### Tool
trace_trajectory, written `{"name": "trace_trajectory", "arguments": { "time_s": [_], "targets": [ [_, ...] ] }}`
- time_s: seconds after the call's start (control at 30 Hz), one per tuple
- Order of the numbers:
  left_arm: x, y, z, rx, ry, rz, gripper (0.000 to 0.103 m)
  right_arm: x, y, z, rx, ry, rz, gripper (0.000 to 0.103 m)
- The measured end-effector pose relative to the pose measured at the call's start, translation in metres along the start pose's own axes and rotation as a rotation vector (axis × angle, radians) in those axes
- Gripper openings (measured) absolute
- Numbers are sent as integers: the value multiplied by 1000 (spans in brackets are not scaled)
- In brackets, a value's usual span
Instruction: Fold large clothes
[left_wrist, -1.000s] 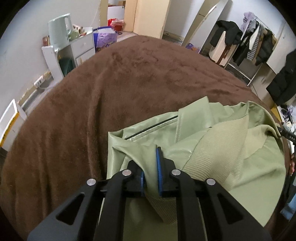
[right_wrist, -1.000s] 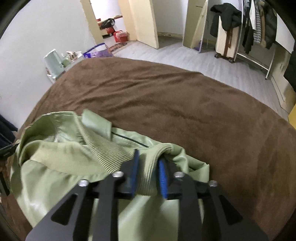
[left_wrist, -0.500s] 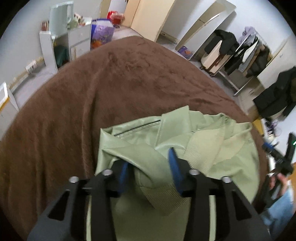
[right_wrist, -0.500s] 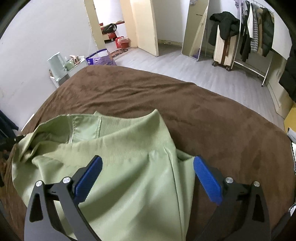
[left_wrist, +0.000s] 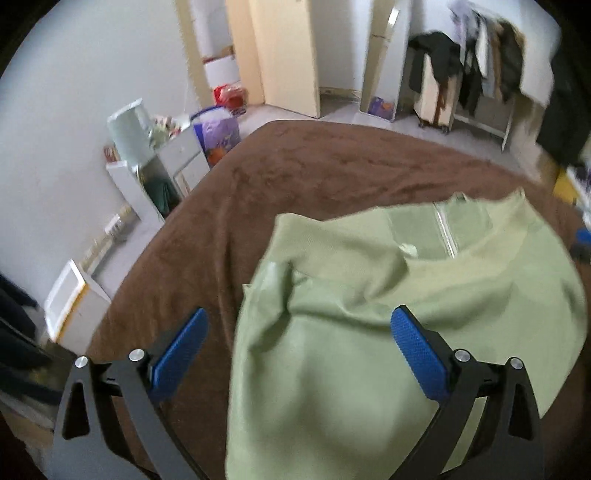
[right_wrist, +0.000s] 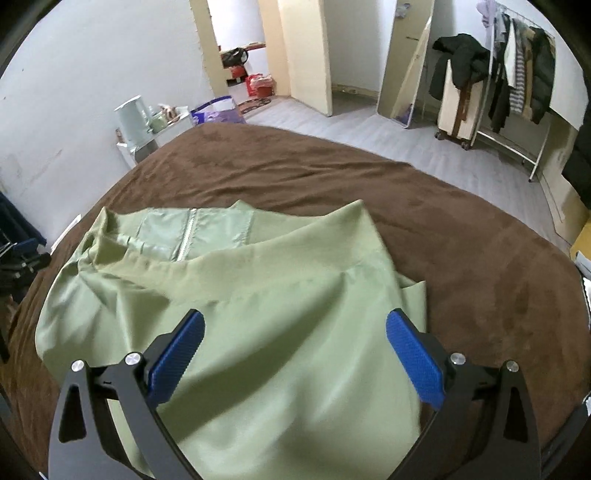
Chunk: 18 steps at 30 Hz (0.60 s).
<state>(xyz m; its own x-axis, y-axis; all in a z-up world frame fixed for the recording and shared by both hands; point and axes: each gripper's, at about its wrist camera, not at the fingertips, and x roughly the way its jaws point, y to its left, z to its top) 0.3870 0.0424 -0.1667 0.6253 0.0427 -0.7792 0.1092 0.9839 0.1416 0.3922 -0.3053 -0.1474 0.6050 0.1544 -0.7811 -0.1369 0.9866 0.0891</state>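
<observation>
A light green jacket (left_wrist: 388, 295) (right_wrist: 258, 295) lies folded over on the brown bed cover (left_wrist: 295, 177) (right_wrist: 443, 221); its zipper and shiny lining show at the far edge. Above the jacket's near left part hangs my left gripper (left_wrist: 297, 332), jaws still opening and wide apart, blue pads clear of the cloth. Over the jacket's near right part my right gripper (right_wrist: 293, 332) stands open, nothing pressed between its pads. The other gripper shows as a dark shape at the left edge of the right wrist view.
A white bedside cabinet (left_wrist: 159, 173) with a pale kettle (right_wrist: 133, 114) stands at the far left. A clothes rack (right_wrist: 517, 74), a suitcase (right_wrist: 456, 107) and a leaning mirror (right_wrist: 406, 62) line the far wall. A white and yellow box (left_wrist: 74, 299) sits on the floor left of the bed.
Both grippers let go of the jacket's ribbed edge, opened wide, and pulled back and up. The folded-over part now lies flat on the jacket.
</observation>
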Motion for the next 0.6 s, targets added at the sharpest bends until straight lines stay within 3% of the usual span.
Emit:
{"name": "trace_trajectory", "arguments": {
  "time_s": [0.13, 0.2, 0.6],
  "targets": [
    [20, -33, -3, 106, 33, 39, 97, 15, 14, -2, -31, 25, 4, 97],
    [30, -39, -7, 109, 54, 4, 97, 24, 19, -1, -43, 35, -10, 97],
    [66, -43, -14, 78, 126, -26, 97, 66, 49, 3, -167, 68, -32, 97]
  ]
}}
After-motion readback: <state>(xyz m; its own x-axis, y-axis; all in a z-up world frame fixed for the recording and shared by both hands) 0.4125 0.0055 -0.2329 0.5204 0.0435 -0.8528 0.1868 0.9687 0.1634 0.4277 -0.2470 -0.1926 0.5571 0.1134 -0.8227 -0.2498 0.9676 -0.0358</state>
